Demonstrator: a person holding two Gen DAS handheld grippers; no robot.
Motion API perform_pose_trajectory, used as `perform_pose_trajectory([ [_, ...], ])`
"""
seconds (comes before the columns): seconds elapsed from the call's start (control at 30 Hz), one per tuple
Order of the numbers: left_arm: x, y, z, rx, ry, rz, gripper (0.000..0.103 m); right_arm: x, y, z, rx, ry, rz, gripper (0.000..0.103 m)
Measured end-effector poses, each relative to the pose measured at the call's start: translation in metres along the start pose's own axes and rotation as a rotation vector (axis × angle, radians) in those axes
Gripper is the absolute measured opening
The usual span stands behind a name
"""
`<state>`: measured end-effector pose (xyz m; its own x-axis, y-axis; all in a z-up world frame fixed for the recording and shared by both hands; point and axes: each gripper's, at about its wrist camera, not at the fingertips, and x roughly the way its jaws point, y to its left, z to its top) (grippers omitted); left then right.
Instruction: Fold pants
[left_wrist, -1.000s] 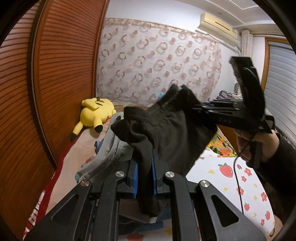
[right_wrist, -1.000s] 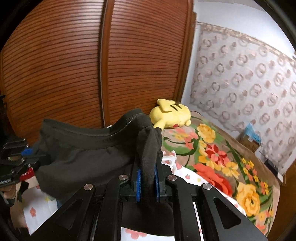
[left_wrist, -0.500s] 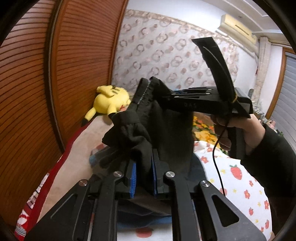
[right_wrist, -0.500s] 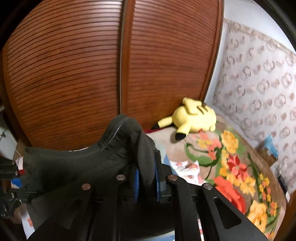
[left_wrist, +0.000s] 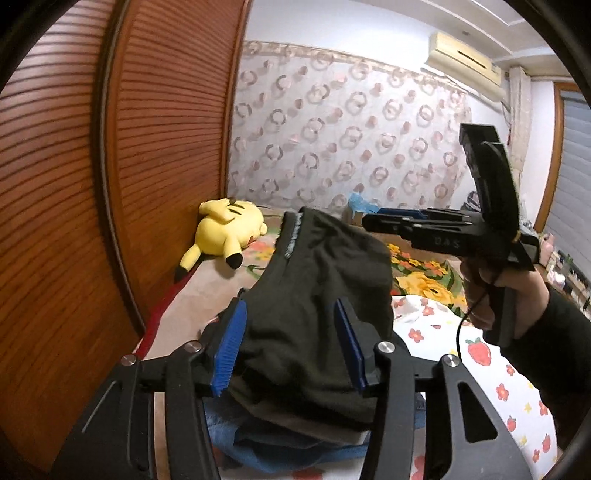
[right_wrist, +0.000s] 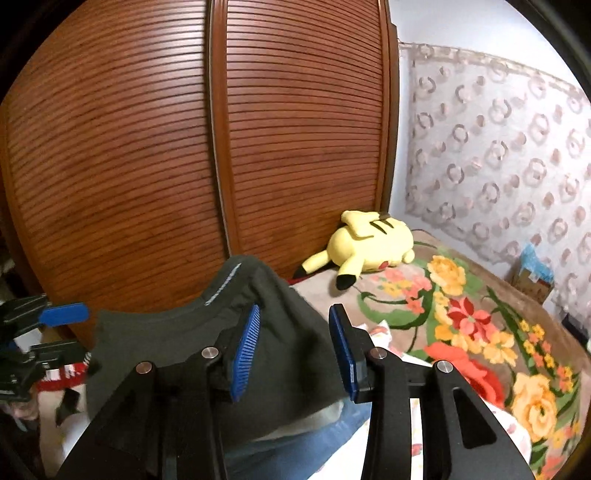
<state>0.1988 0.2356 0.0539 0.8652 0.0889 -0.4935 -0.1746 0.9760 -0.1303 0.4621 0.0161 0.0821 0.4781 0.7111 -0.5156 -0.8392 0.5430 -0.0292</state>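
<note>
Pants: dark, bunched, waistband uppermost, lying on a heap of clothes on the bed.
Left gripper: fingers just been opening, now apart; cloth sits between the blue pads, unpinched.
Right gripper: likewise just opened, cloth loose between its fingers.
Long axis: waistband runs between the two grippers; both about equally near for a regrasp.
</note>
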Motion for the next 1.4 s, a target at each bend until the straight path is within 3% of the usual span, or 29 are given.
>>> perform_pose_trajectory([
  [0.17,0.027,-0.008,-0.005,0.05,0.064,-0.006,0.05,0.002,0.001,-0.018,-0.002,0.036,0.064,0.041],
  [0.43,0.065,0.013,-0.022,0.065,0.162,0.104,0.05,0.035,-0.02,-0.016,0.006,0.087,0.046,0.041],
  [0.67,0.072,0.018,-0.027,0.05,0.186,0.103,0.05,0.07,-0.026,-0.019,0.046,0.113,0.032,0.041],
  [0.83,0.066,0.014,-0.024,0.055,0.175,0.089,0.052,0.06,-0.022,-0.022,0.06,0.094,0.018,0.041],
  [1.1,0.052,0.006,-0.024,0.066,0.147,0.056,0.077,0.03,-0.006,-0.033,0.074,0.064,-0.009,0.041],
  [1.4,0.034,-0.004,-0.022,0.088,0.122,0.053,0.081,-0.005,0.012,-0.045,0.105,0.043,-0.017,0.042],
])
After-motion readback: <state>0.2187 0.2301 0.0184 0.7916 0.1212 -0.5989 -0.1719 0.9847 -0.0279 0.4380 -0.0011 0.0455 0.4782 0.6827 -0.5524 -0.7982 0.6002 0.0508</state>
